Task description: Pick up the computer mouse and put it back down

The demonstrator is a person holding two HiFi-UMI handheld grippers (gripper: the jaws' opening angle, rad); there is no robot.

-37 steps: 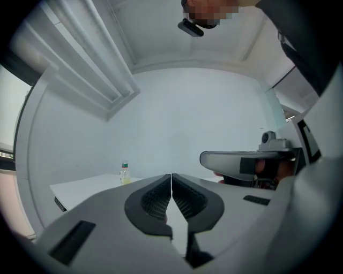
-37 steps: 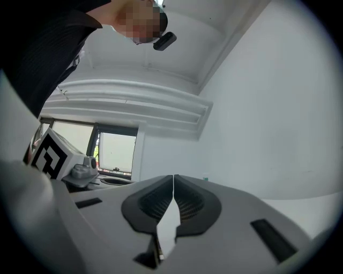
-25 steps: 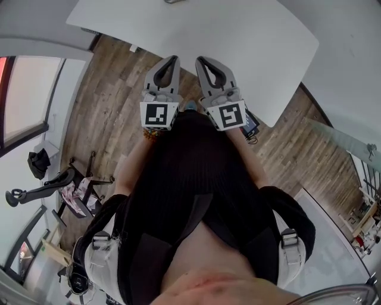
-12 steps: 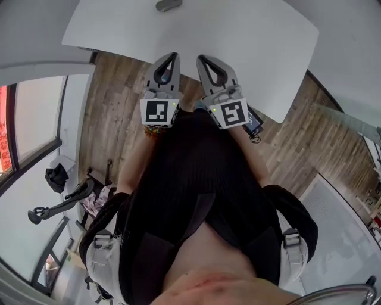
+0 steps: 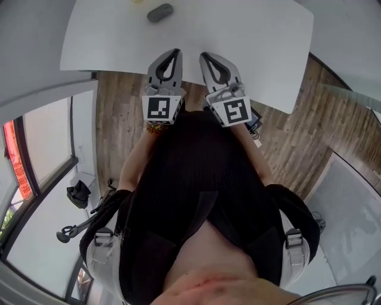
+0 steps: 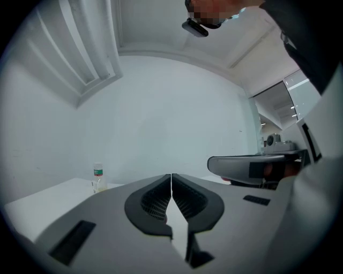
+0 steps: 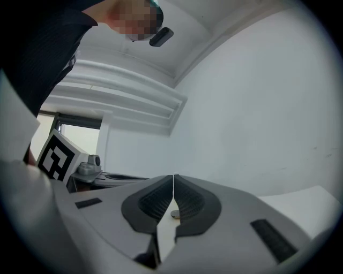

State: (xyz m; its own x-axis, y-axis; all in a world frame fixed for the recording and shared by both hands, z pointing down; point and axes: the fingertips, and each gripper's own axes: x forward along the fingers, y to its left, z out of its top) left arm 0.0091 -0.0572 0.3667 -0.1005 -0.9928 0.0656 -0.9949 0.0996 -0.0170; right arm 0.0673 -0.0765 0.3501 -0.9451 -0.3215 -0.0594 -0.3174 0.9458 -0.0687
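right hand-held gripper [image 7: 173,177]: jaws together, empty | computer mouse [image 7: 175,214]: ahead on white table [image 7: 305,197]

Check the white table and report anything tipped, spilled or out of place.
Nothing stands out. The grey oval computer mouse lies flat on the white table, with no spill around it. The small clear bottle stands upright. The left gripper and right gripper are shut and empty, short of the mouse.

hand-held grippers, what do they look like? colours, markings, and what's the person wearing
Both the left hand-held gripper and the right hand-held gripper are light grey, tapering to a point around a teardrop opening lined with dark ribbed pads. Each carries a white cube with a black square marker. The person wears a black top and a beaded bracelet.
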